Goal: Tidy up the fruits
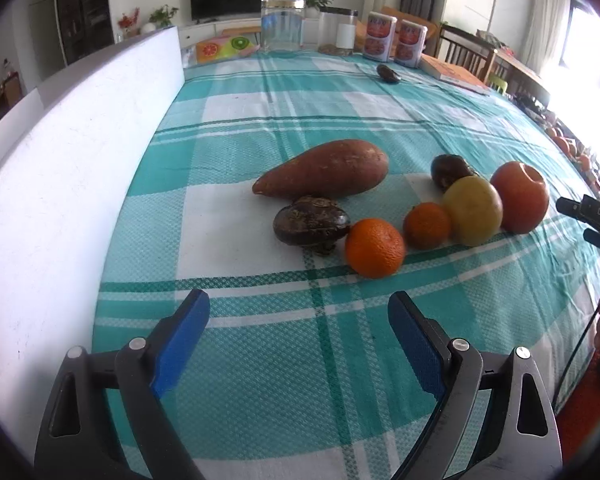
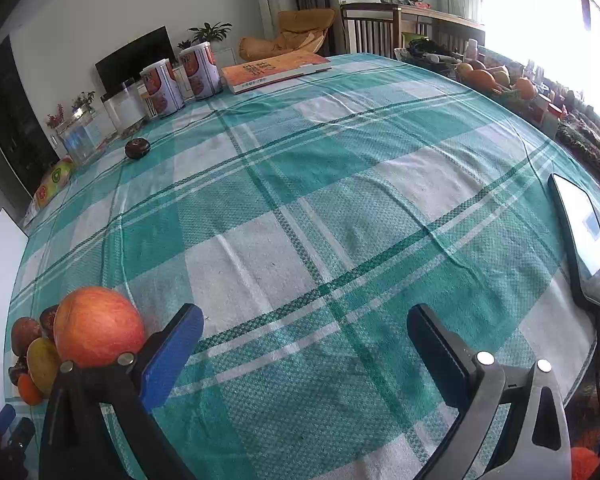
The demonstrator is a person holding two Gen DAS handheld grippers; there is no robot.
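On the teal checked tablecloth (image 1: pixel 284 92) a group lies in the left wrist view: a sweet potato (image 1: pixel 324 174), a dark brown fruit (image 1: pixel 310 222), two oranges (image 1: pixel 374 247) (image 1: pixel 427 226), a yellow-green apple (image 1: pixel 474 210), a red apple (image 1: pixel 520 197) and a dark fruit (image 1: pixel 448 171) behind. My left gripper (image 1: pixel 298 320) is open and empty, short of the group. My right gripper (image 2: pixel 305 332) is open and empty over bare cloth; the red apple (image 2: pixel 96 326) sits just left of its left finger. Another dark fruit (image 2: pixel 137 148) lies far off.
A white board (image 1: pixel 60 168) stands along the left edge. Jars (image 1: pixel 282 28), two cans (image 2: pixel 180 80) and a book (image 2: pixel 276 70) stand at the far side. A phone (image 2: pixel 584 240) lies at the right edge. More fruit (image 2: pixel 484 76) sits beyond the table.
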